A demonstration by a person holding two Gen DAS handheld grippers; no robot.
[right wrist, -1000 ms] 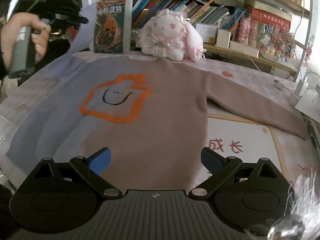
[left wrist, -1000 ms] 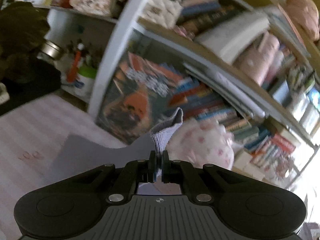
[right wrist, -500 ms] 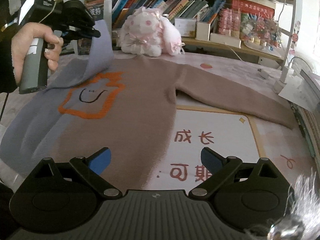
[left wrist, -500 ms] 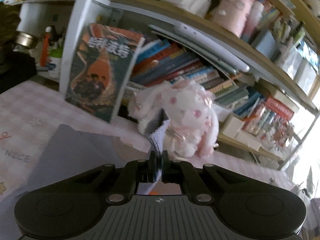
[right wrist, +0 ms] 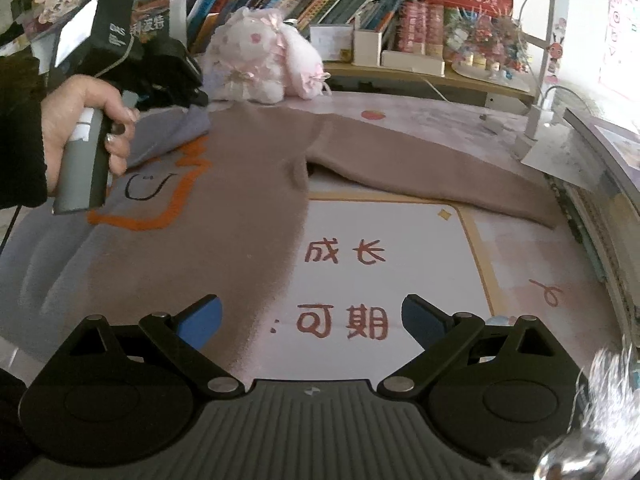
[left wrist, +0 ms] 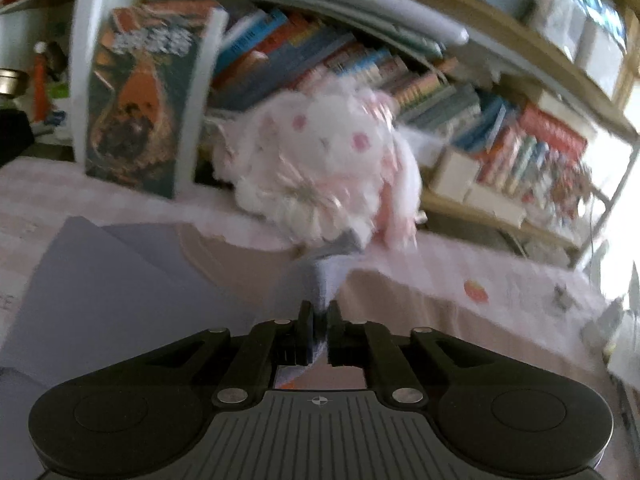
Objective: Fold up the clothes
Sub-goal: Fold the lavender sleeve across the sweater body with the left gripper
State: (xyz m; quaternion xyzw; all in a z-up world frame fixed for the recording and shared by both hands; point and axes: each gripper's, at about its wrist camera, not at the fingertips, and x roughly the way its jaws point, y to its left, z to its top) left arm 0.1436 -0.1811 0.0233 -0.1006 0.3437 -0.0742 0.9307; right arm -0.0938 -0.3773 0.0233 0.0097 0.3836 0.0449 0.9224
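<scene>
The sweater [right wrist: 240, 200] is spread flat on the counter [right wrist: 400, 240], its neck toward the bookshelf [right wrist: 360, 8] and its hem toward the right gripper [right wrist: 312, 316]. One sleeve, the grey-lilac one [left wrist: 324, 280], is laid across the chest, and its cuff is seen between the fingers [left wrist: 306, 332] of the left gripper [left wrist: 319, 334]. These fingers are opening at this moment; a narrow gap is seen beside the cuff, so the cloth seems no longer pressed.

The other sleeve, the brown one [right wrist: 440, 172], is stretched out long on the counter, away from the body of the sweater, and its long axis runs from the shoulder to the far right of the right wrist view. The fingers [right wrist: 200, 318] of the right gripper are held wide apart with nothing between them, above the hem. The brown sleeve lies ahead and to the right of them, so the right hand is judged much nearer to it than the left hand [right wrist: 92, 128].
</scene>
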